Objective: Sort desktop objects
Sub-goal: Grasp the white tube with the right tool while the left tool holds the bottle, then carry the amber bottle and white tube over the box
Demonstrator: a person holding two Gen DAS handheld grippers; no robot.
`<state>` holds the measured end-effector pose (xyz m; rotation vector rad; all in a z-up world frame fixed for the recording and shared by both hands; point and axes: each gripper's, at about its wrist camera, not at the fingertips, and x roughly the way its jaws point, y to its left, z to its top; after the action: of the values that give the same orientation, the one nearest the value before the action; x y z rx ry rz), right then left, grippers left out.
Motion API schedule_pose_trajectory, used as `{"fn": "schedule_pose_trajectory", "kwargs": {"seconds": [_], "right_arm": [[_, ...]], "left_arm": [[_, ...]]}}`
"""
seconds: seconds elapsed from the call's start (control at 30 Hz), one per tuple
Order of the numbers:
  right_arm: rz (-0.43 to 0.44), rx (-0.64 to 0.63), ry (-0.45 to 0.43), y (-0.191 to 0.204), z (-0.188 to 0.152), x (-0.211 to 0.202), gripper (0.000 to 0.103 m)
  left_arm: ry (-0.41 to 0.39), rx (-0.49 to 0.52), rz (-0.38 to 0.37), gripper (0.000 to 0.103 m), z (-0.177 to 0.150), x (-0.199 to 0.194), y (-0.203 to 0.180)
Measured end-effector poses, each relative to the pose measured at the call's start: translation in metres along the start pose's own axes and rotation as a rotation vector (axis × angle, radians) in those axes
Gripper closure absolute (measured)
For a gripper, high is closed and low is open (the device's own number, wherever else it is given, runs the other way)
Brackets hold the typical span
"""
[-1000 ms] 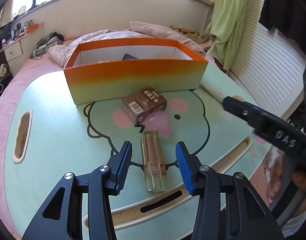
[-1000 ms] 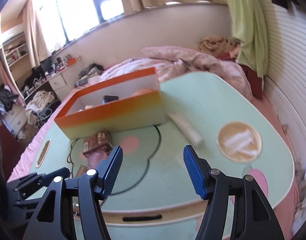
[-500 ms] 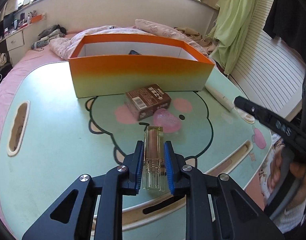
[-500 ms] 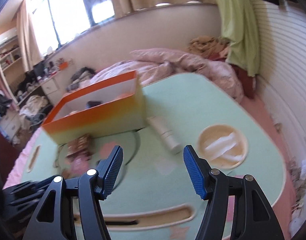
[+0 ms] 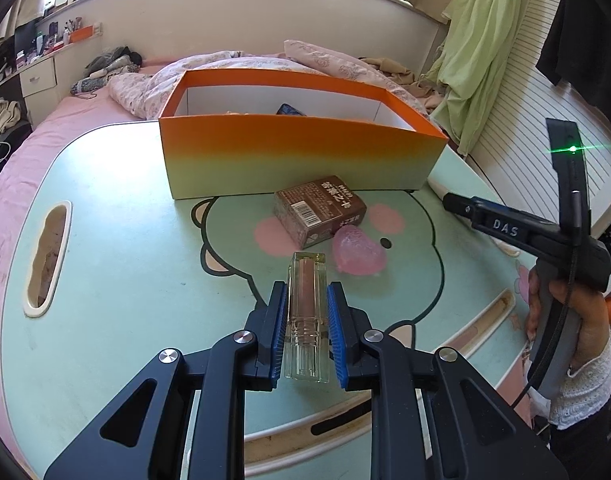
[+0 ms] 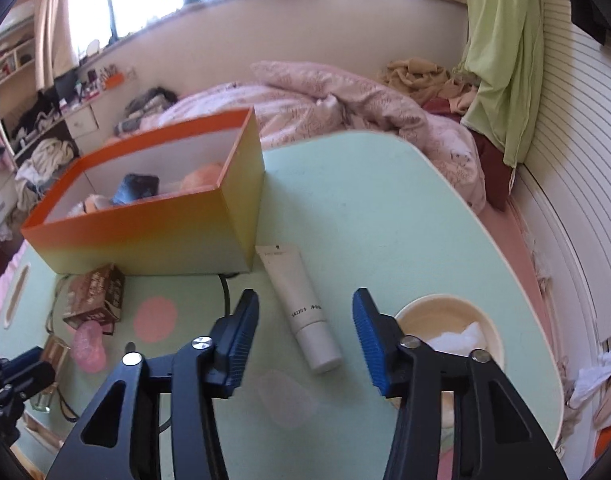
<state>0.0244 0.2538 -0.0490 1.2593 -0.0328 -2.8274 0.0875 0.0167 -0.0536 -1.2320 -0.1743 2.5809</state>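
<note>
Left hand-held gripper clamping a clear lipstick case between blue pads, case lying lengthwise along the fingers, whether off the surface not determinable. Right hand-held gripper hanging wide apart and holding nothing, straddling the white tube from above without touching it. Judged step: carrying the case to the orange box standing just beyond the brown carton and pink heart piece. Advising a lift straight up before moving forward, passing well above carton and heart, clearing the near box wall, keeping the case level since smooth plastic is likely slipping if tilted, and releasing low inside. Box contents only partly showing: a dark item and something peach-coloured, identities unclear. Rear end of the case hiding between the pads. Beige bowl partly blocked by the right finger, its white contents hard making out.
</note>
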Motion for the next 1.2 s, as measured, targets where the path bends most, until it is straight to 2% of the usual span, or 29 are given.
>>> {"fn": "schedule_pose_trajectory", "kwargs": {"seconds": [0.1, 0.17, 0.27, 0.47, 0.7, 0.8, 0.9, 1.1, 1.2], "right_arm": [[-0.029, -0.043, -0.009, 0.006, -0.005, 0.002, 0.085], [-0.017, -0.050, -0.013, 0.009, -0.009, -0.001, 0.086], [0.059, 0.003, -0.025, 0.011, -0.014, -0.012, 0.086], [0.062, 0.000, -0.050, 0.033, -0.023, -0.040, 0.086], [0.022, 0.023, -0.090, 0.046, -0.032, -0.067, 0.086], [0.115, 0.024, -0.098, 0.050, -0.032, -0.081, 0.086], [0.184, -0.012, -0.080, 0.062, -0.028, -0.080, 0.086], [0.094, 0.016, -0.078, 0.055, -0.010, -0.053, 0.086], [0.080, 0.033, -0.079, 0.048, 0.001, -0.041, 0.086]], "left_arm": [[0.000, -0.007, -0.003, 0.082, -0.001, 0.001, 0.002], [-0.002, -0.008, -0.004, 0.082, -0.001, 0.001, 0.003], [-0.005, -0.014, -0.007, 0.082, -0.001, 0.000, 0.003], [-0.016, -0.022, -0.009, 0.082, 0.001, -0.007, 0.003], [-0.037, -0.015, -0.006, 0.082, 0.002, -0.017, 0.004], [-0.036, -0.027, -0.009, 0.082, 0.003, -0.018, 0.008], [-0.039, -0.031, -0.011, 0.082, 0.005, -0.018, 0.009], [-0.042, -0.027, -0.015, 0.082, 0.007, -0.019, 0.009], [-0.037, -0.033, -0.010, 0.082, 0.008, -0.017, 0.010]]}}
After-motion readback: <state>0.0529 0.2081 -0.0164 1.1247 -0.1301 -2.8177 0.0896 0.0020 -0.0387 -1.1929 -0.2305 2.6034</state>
